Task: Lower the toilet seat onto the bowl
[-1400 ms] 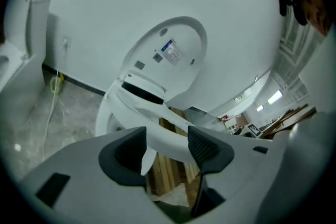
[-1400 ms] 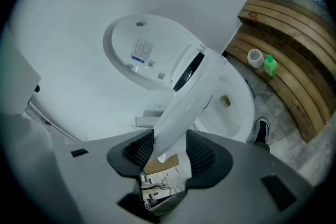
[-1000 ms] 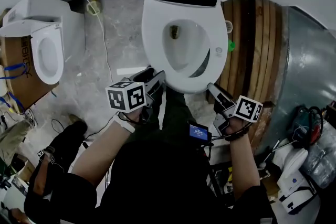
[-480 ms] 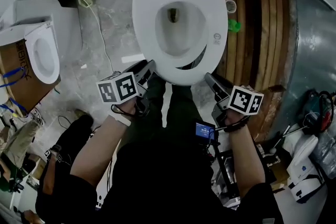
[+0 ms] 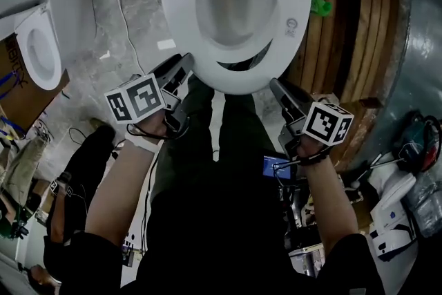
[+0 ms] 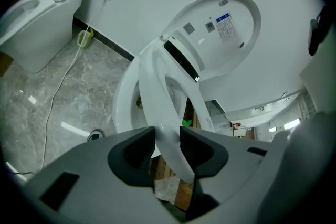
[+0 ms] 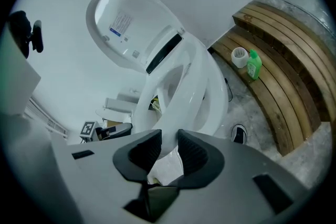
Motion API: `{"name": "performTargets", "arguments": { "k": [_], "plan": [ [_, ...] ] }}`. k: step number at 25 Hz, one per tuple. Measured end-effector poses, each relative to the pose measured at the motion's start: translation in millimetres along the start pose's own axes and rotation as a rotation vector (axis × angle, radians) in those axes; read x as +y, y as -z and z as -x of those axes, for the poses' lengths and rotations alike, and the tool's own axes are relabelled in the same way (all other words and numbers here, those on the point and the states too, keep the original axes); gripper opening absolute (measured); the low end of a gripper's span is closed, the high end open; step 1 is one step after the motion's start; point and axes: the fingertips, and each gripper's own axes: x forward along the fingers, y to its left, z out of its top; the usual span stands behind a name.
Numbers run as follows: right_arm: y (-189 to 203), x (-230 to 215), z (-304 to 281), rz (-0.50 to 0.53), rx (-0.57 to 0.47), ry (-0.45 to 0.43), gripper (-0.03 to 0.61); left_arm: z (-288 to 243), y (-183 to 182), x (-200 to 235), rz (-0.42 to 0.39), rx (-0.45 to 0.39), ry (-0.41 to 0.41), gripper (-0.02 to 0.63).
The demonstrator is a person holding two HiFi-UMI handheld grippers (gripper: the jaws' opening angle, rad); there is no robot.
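The toilet seat (image 5: 181, 17) sits tilted, its front lifted off the bowl (image 6: 122, 105). The left gripper (image 5: 185, 64) is clamped on its front rim at seven o'clock. At five o'clock the right gripper (image 5: 276, 86) is closing on the rim, its pads seemingly touching.

Glossy, smooth white plastic toilet seat (image 5: 178, 3); veined grey stone floor (image 5: 148, 17); brown wooden slats (image 5: 345, 31).

Both arms are held forward. The left gripper (image 5: 183, 66) is clamped on the toilet seat (image 6: 157, 105), and the fingers of the right gripper (image 5: 277, 86) are being closed onto it.
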Motion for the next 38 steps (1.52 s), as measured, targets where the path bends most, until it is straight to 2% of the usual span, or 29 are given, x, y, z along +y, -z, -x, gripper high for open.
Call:
{"name": "performTargets", "arguments": {
  "k": [4, 8, 24, 31, 38],
  "plan": [
    [1.9, -8.5, -14.1, 0.003, 0.023, 0.004, 0.112, -8.9, -2.3, 13.5, 0.029, -0.013, -0.004, 0.155],
    [6.0, -21.9, -27.6, 0.051, 0.052, 0.018, 0.112, -21.6, 0.4, 28.2, 0.076, -0.028, -0.018, 0.155],
    [22.6, -69.8, -71.3, 0.124, 0.149, 0.066, 0.107, -59.4, 11.1, 71.0, 0.066, -0.011, -0.031, 0.155],
    [24.6, -93.5, -94.7, 0.100, 0.142, 0.083, 0.104, -79.9, 13.3, 89.5, 0.053, 0.007, -0.066, 0.155],
    [25.2, -111.1, -111.7, 0.095, 0.127, 0.078, 0.100, -96.5, 15.8, 103.4, 0.001, 0.028, -0.078, 0.155]
  ]
}}
